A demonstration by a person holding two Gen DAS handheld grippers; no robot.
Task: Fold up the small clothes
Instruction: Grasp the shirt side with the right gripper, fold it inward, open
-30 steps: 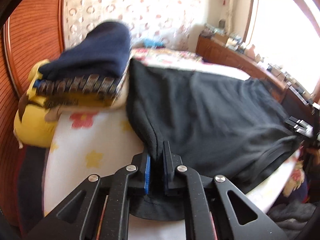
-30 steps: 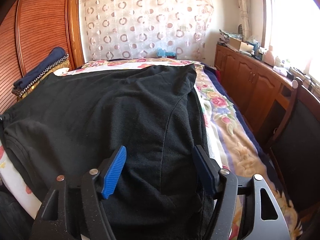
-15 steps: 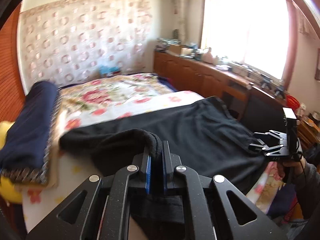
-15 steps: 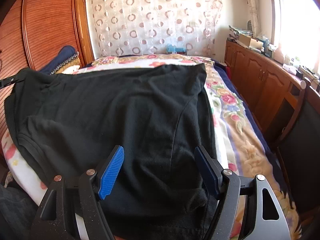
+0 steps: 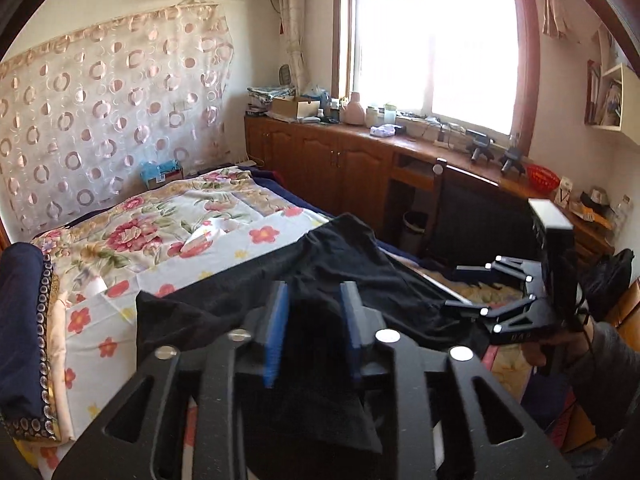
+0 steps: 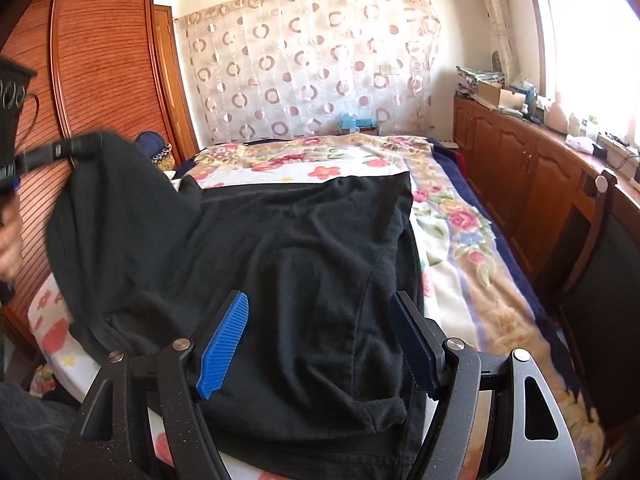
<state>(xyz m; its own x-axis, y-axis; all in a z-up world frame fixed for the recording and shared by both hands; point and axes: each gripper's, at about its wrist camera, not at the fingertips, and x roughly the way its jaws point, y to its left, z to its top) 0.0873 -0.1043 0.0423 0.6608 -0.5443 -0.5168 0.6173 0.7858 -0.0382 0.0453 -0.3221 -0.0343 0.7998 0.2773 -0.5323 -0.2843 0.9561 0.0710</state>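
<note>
A black garment (image 5: 360,264) lies spread on the floral bed (image 5: 180,232). Its left edge is lifted and folded toward the middle (image 6: 120,208). My left gripper (image 5: 314,296) has its jaws opening, and a fold of the black cloth still sits between the blue pads (image 5: 276,320) without being pinched. The right wrist view shows the left gripper (image 6: 76,146) raised at the left, with cloth hanging from its tip. My right gripper (image 6: 320,308) stands open just above the garment's near hem, gripping nothing. In the left wrist view the right gripper (image 5: 452,286) is at the garment's right edge.
A folded navy blanket stack (image 5: 20,320) rests at the bed's left side. The tall wooden wardrobe (image 6: 100,80) stands beyond it. Wooden cabinets (image 5: 340,168) with clutter line the window wall. A dark chair (image 6: 600,264) stands close to the bed's right edge.
My left gripper carried the garment's edge up and across toward the right, and its shut jaws have parted. My right gripper rose a little and stayed open.
</note>
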